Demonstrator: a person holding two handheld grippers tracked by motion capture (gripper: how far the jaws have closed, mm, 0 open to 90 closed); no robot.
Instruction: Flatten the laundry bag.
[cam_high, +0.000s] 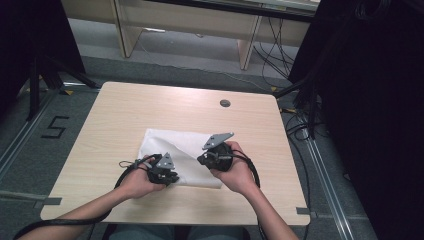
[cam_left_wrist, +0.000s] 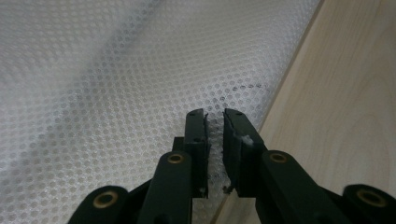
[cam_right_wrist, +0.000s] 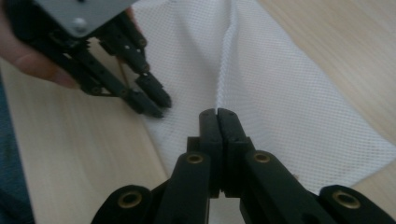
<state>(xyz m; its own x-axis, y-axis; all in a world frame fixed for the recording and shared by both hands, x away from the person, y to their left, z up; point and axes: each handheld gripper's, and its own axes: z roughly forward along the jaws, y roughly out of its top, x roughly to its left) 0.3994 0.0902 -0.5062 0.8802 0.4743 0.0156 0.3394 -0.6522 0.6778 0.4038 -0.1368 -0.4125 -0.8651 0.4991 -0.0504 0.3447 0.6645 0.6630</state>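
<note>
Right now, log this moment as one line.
left gripper: shut on white mesh cloth edge | right gripper: shut on cloth fold | table: wood

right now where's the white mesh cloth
In the high view the white mesh cloth lies on the table's near middle, between the left gripper and right gripper.

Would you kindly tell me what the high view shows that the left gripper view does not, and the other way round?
High view: the left hand and right hand, the right hand-held gripper holding up a fold of the cloth, and a round plug in the table. Left gripper view: the cloth's fine mesh, bunched at its edge between the jaws of the left hand-held gripper. Shared: cloth, table, left hand-held gripper.
</note>
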